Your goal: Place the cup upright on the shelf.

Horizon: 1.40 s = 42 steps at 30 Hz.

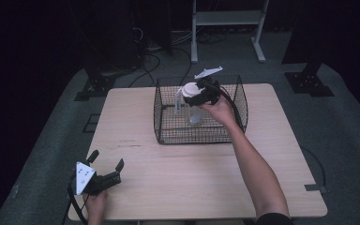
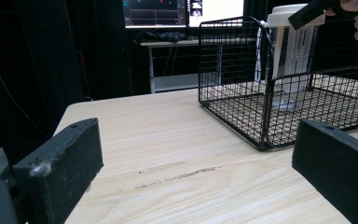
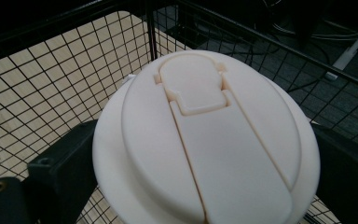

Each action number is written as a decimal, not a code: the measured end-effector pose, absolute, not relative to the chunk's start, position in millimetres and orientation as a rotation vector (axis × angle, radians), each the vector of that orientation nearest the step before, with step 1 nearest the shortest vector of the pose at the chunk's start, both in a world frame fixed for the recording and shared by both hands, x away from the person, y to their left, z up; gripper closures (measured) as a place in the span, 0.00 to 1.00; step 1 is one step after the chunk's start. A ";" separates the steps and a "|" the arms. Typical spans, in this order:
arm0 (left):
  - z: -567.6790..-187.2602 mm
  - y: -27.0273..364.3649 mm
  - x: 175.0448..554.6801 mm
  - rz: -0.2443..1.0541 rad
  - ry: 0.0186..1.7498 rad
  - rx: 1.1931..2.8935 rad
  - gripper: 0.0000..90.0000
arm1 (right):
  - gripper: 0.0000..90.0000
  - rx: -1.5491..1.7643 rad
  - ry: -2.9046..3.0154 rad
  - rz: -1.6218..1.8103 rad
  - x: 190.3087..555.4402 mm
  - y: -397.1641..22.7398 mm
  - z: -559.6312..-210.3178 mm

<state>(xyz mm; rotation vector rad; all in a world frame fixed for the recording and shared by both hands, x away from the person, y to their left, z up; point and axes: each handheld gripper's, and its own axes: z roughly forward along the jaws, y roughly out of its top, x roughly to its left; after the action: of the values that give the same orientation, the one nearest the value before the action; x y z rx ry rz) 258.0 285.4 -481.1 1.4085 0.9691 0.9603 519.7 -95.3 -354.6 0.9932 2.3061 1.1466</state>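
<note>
A clear bottle with a white flip-top lid [image 1: 189, 90] stands upright inside a black wire basket [image 1: 158, 112] at the back middle of the wooden table [image 1: 192, 183]. My right gripper [image 1: 201, 92] comes down from above, and in the right gripper view its jaws are shut on either side of the lid [image 3: 200, 140]. The left gripper view shows the bottle [image 2: 292, 56] behind the basket mesh [image 2: 233, 70], its base at or near the basket floor. My left gripper [image 1: 107, 160] rests at the front left of the table, open, with nothing between its jaws [image 2: 200, 163].
A white metal frame [image 1: 227, 18] and cables lie on the floor beyond the table. Dark stand bases [image 1: 309, 82] sit on either side at the back. A lit monitor [image 2: 182, 11] on a desk stands far behind the basket. Bare wood lies between the left gripper and the basket.
</note>
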 end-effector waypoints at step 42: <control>-481.1 284.0 257.9 0.970 0.967 1.417 0.01 | 0.04 0.984 2.304 1.125 513.5 -101.1 -353.4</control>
<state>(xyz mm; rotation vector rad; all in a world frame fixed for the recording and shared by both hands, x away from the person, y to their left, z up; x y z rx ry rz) 257.9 284.0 -481.1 1.4165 0.9671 0.9704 513.5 -101.1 -353.4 0.9845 2.3041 1.1250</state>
